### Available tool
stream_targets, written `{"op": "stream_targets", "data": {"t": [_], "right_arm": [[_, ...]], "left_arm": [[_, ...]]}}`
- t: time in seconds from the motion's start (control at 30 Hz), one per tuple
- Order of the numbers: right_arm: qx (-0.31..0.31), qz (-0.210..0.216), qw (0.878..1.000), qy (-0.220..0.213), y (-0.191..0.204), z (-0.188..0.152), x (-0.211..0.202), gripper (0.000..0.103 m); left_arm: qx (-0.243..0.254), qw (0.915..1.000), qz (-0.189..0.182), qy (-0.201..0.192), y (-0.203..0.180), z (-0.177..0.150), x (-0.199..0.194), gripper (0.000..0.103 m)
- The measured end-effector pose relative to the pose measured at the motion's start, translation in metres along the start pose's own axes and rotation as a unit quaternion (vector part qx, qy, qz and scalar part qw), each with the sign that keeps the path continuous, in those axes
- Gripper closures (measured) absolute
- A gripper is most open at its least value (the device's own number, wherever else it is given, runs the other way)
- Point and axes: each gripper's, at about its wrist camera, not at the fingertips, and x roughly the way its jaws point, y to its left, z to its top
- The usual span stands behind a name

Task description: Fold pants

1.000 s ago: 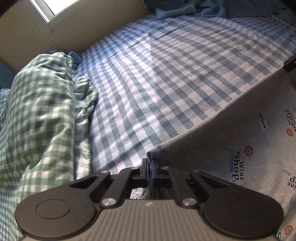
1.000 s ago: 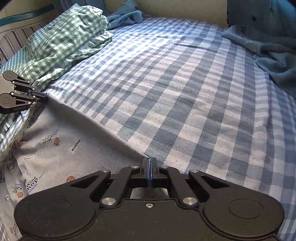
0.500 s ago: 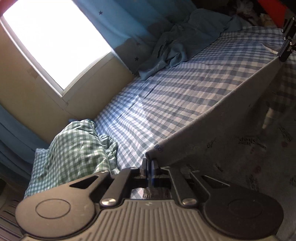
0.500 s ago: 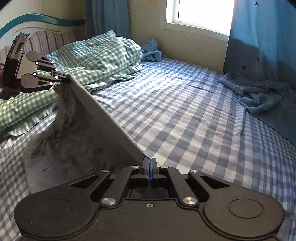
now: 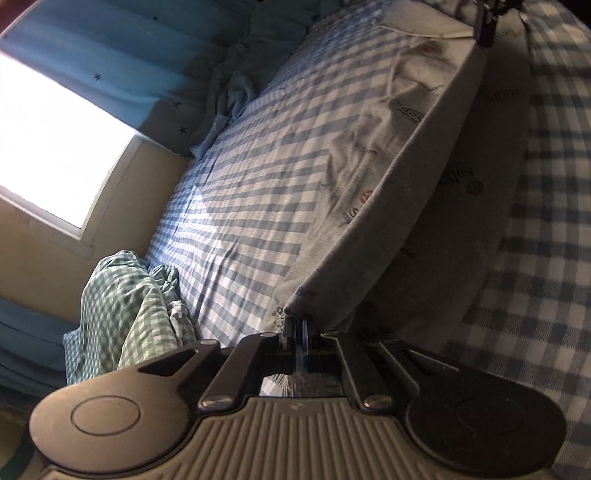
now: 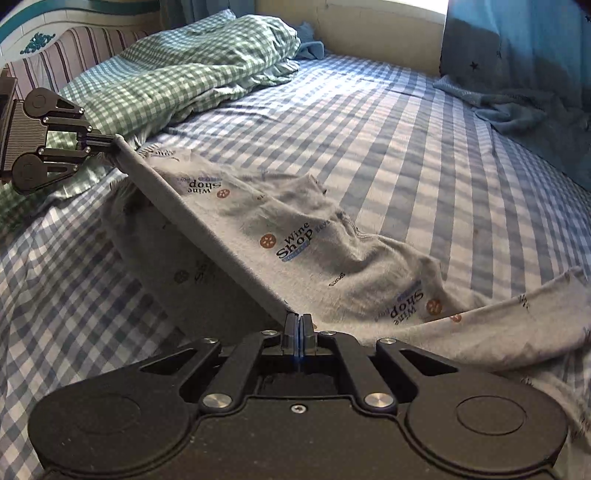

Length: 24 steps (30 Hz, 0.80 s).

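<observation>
Grey printed pants [image 6: 332, 254] with "Wine Shop" lettering hang between both grippers above the checked bed. Their waistband edge [image 6: 199, 229] is pulled taut in a straight line. My right gripper [image 6: 298, 321] is shut on one end of that edge. My left gripper [image 6: 110, 142] is shut on the other end, up at the left near the pillow. In the left wrist view the left gripper [image 5: 297, 325] clamps the band corner, and the pants [image 5: 399, 147] stretch away to the right gripper [image 5: 484, 33] at the top right. The legs trail over the sheet to the right.
The bed carries a blue and white checked sheet [image 6: 388, 122]. A green checked pillow [image 6: 177, 70] lies by the striped headboard [image 6: 66, 51]. A crumpled blue blanket [image 6: 517, 110] and a blue curtain [image 6: 517, 37] sit at the far right under a bright window [image 5: 48, 140].
Both grippers have carried the taut waistband across the bed, away from the near edge. The pants' printed side now drapes onto the sheet. The left wrist view has rolled.
</observation>
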Motion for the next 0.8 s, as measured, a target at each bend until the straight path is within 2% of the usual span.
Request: {"op": "stream_targets", "data": {"t": [0.1, 0.23, 0.43, 0.67, 0.77, 0.8], "right_arm": [[-0.002, -0.007, 1.0, 0.007, 0.007, -0.008, 0.007, 0.103], [-0.033, -0.011, 0.999, 0.01, 0.013, -0.01, 0.003, 0.103], [-0.078, -0.017, 0.996, 0.028, 0.023, -0.015, -0.001, 0.103], [-0.078, -0.036, 0.995, 0.053, 0.035, -0.035, 0.024, 0.103], [-0.057, -0.039, 0.996, 0.054, 0.033, -0.039, 0.027, 0.102], [-0.043, -0.038, 0.997, 0.053, 0.031, -0.041, 0.027, 0.094]], "left_arm": [[0.023, 0.9997, 0.005, 0.0, -0.013, -0.007, 0.002, 0.101], [0.056, 0.9984, 0.007, -0.012, -0.02, -0.014, -0.003, 0.101], [0.056, 0.9983, -0.019, 0.0, -0.033, -0.021, 0.004, 0.101], [0.016, 0.9964, -0.072, 0.043, -0.048, -0.025, 0.016, 0.099], [-0.023, 0.9941, -0.082, 0.068, -0.045, -0.025, 0.017, 0.087], [-0.033, 0.993, -0.084, 0.077, -0.044, -0.023, 0.018, 0.085]]}}
